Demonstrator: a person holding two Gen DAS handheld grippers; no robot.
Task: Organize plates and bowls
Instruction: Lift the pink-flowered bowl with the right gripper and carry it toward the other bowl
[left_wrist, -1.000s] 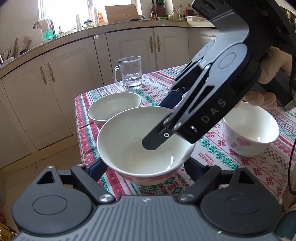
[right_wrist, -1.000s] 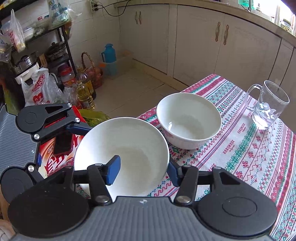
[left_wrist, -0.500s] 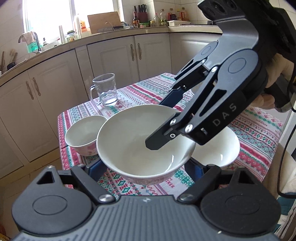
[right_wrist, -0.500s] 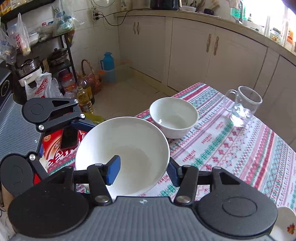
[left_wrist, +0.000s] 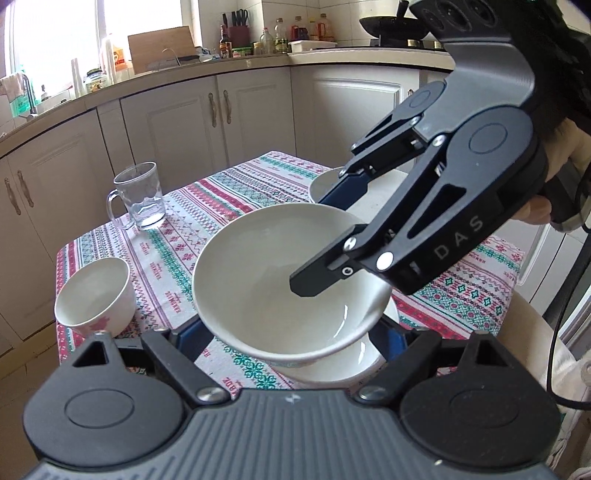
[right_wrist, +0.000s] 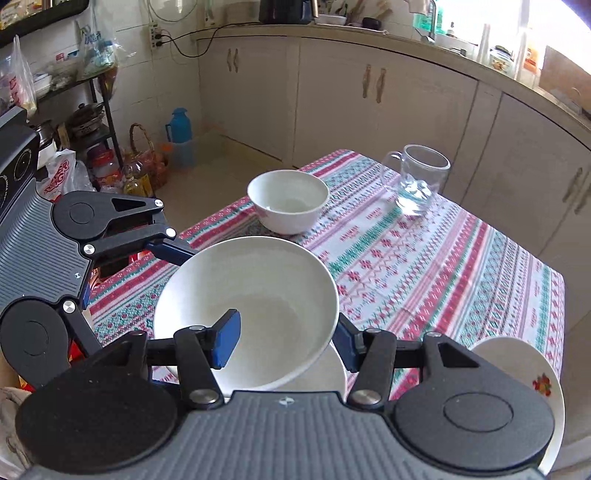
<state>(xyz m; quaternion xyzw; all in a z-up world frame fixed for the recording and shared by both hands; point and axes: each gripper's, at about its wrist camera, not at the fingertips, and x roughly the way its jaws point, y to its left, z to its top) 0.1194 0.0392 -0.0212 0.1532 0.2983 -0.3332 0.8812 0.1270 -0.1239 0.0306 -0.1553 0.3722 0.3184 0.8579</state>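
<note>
A large white bowl (left_wrist: 266, 288) is held over the patterned tablecloth by both grippers. My left gripper (left_wrist: 288, 334) is shut on it, its blue pads pressing the bowl's two outer sides low down. My right gripper (right_wrist: 286, 345) is shut on the near rim, one pad inside the bowl (right_wrist: 255, 295) and one outside. In the left wrist view the right gripper (left_wrist: 328, 236) comes in from the right. Directly under the held bowl sits another white bowl (left_wrist: 332, 365), mostly hidden; I cannot tell whether they touch.
A smaller white bowl (right_wrist: 288, 201) stands near the table's corner (left_wrist: 92, 295). A glass mug (left_wrist: 142, 197) stands further along the cloth. A white plate with a red flower (right_wrist: 532, 373) lies by the near right edge. Kitchen cabinets surround the table.
Both grippers have carried the large bowl across the table, away from the smaller bowl and slightly up. It now hangs over the other white bowl. Neither grip has changed.
</note>
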